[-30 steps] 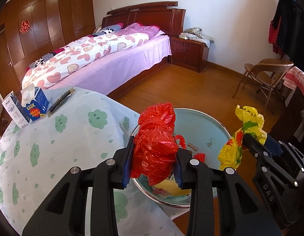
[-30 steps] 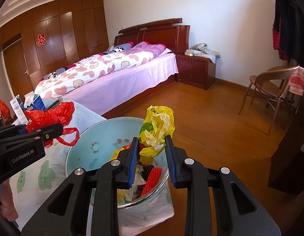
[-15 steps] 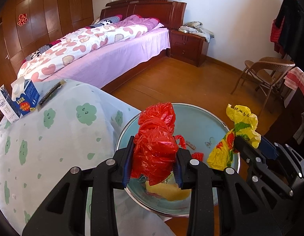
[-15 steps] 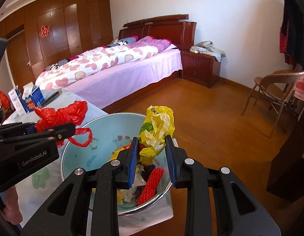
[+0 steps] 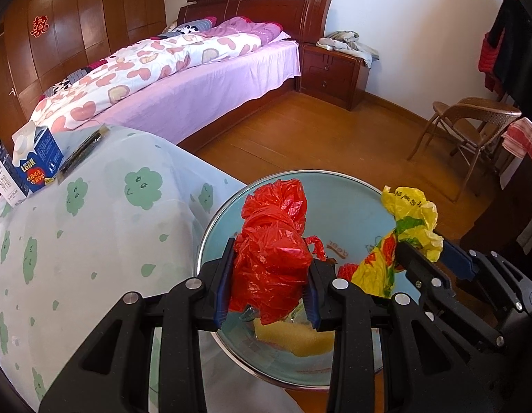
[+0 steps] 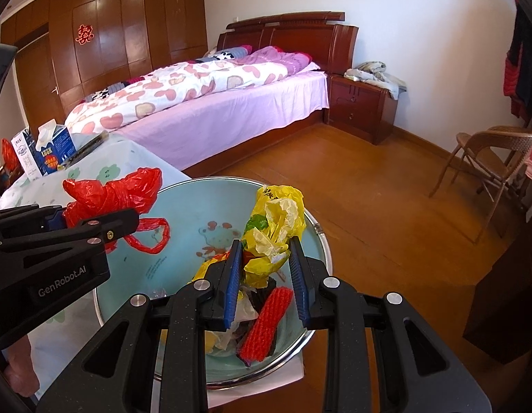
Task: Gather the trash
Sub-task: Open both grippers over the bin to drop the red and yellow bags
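Bedroom behind us, and over the bin [image 5: 338,199] beside the counter [image 5: 94,234] our left gripper [image 5: 271,285] clamps the red bag [image 5: 272,258], our right gripper [image 6: 266,272] the yellow bag [image 6: 272,227]: feather-light, crinkly, slippery, best pinched mid-bunch.

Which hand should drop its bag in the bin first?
Probably right. The right hand-held gripper holds the yellow bag well inside the bin; the left hand-held gripper's red bag hangs nearer the rim.
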`<state>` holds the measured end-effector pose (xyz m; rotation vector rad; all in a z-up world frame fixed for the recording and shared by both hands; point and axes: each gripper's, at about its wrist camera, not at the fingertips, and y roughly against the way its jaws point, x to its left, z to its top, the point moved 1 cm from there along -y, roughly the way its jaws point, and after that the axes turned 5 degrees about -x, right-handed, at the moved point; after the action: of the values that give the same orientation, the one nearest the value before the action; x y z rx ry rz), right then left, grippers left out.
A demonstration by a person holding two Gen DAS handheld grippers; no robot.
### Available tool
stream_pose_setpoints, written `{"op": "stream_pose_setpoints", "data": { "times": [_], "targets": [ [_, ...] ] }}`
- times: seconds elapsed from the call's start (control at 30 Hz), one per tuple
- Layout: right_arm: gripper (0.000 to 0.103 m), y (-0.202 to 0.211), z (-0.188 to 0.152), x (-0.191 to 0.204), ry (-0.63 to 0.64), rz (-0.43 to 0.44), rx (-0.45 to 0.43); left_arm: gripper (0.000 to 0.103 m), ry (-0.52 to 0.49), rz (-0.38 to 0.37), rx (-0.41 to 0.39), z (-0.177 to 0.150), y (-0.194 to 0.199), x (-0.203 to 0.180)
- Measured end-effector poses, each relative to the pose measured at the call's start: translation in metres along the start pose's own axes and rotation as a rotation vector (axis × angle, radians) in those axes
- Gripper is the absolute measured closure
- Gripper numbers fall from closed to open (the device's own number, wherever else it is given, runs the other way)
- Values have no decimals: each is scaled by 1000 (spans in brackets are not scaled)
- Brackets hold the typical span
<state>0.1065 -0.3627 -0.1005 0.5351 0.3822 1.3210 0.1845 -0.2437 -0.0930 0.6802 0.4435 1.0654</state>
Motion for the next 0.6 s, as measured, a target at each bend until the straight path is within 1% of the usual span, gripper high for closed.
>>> {"op": "stream_pose_setpoints", "data": {
  "times": [0.1,0.27,0.5,0.6],
  "targets": [
    [75,-5,0,6,26,5,10,69,3,1,4,0,-3,0],
    [73,-11,2,4,45,16,31,68,15,-5,22,0,-8,4],
    [69,-20,1,0,33,59,44,68,17,-13,33,-3,-11,5],
    [66,-18,-2,0,24,56,30,68,19,-12,32,-2,-12,7]
  ]
}}
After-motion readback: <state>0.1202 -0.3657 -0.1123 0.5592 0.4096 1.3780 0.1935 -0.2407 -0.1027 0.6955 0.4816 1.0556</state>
